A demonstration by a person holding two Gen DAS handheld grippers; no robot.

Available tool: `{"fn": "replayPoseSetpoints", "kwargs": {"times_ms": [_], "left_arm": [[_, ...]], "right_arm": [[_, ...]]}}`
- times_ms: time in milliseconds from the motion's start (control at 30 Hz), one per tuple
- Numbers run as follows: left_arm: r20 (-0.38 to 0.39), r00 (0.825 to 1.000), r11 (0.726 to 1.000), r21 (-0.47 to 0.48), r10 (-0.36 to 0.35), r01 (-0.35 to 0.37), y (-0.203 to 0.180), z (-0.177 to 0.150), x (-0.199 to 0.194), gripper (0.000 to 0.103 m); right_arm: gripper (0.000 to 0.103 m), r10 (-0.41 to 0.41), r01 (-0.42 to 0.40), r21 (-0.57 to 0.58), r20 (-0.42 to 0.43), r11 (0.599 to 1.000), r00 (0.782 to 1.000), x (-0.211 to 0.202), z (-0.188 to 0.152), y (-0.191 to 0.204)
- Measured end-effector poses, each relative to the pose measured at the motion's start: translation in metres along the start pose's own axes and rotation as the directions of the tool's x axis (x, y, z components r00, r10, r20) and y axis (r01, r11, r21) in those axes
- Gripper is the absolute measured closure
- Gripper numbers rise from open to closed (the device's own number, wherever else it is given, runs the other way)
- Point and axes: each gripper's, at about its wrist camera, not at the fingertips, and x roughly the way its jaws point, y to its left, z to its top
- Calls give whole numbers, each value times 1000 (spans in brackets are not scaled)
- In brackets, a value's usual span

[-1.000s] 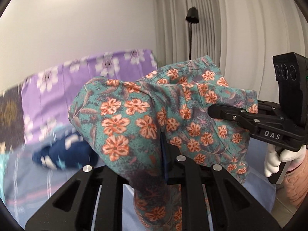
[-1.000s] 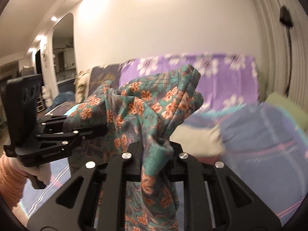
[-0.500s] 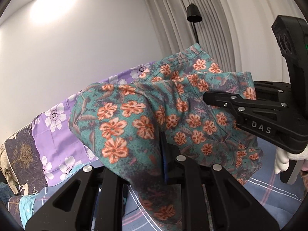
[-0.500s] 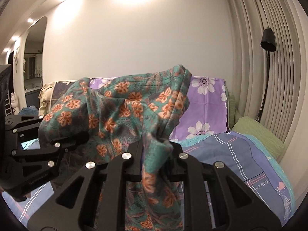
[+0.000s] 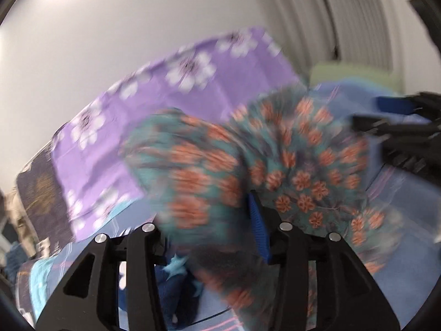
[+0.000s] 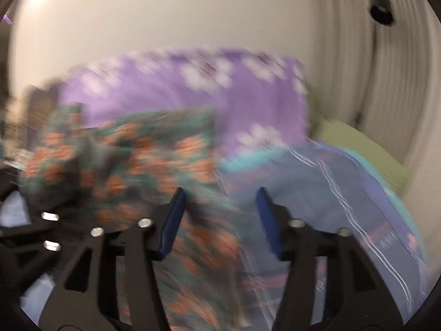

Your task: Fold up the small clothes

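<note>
Teal cloth printed with orange flowers – the small garment point(image 5: 275, 165) – hangs in front of both cameras, low over the blue striped bedsheet point(image 6: 344, 193), and both views are smeared with motion blur. The step in hand looks like the release: laying the piece down on the bed so it can be folded.

To do this well, I judge both tongs should let go together, so the cloth drops flat rather than swinging to one side. It should land on the bare stretch of sheet, clear of the dark blue garment with pale stars point(image 5: 176, 284) that lies just below the left tongs. Thin fabric like this will likely bunch where it falls, so a low release is kinder than a toss.

The left tongs point(image 5: 212, 231) are opening; the cloth is bunched between the two arms and draped across the blue pad point(image 5: 257, 229), but the blur hides whether it is pinched or only resting there. The right tongs point(image 6: 219, 215) are opening too, and their two blue pads point(image 6: 172, 218) stand plainly apart – the cloth lies against the left one and spills down between them, free of the right one, so nothing is clamped.

Both tongs tilt downward toward the bed, side by side. A purple flowered cover point(image 6: 220, 96) stands behind, and a green pillow point(image 6: 363, 149) lies off to the right.
</note>
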Motion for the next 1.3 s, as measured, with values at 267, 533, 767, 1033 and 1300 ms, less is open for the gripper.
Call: {"fn": "replayPoseSetpoints", "kwargs": {"times_ms": [267, 533, 767, 1033, 1300], "left_arm": [[-107, 987, 992, 42, -116, 121, -29, -82, 21, 48], [-6, 978, 967, -152, -208, 205, -17, -104, -59, 43], [143, 964, 935, -248, -222, 252, -28, -142, -170, 15], [220, 968, 936, -298, -124, 188, -33, -168, -258, 1], [178, 979, 924, -349, -101, 159, -37, -189, -312, 1]], "right_arm": [[51, 110, -100, 109, -84, 989, 990, -10, -113, -28], [20, 86, -89, 50, 55, 995, 995, -124, -147, -41], [2, 15, -47, 180, 173, 982, 985, -221, -166, -60], [2, 18, -51, 192, 170, 980, 985, -288, -187, -47], [2, 52, -77, 171, 148, 982, 988, -321, -209, -36]]}}
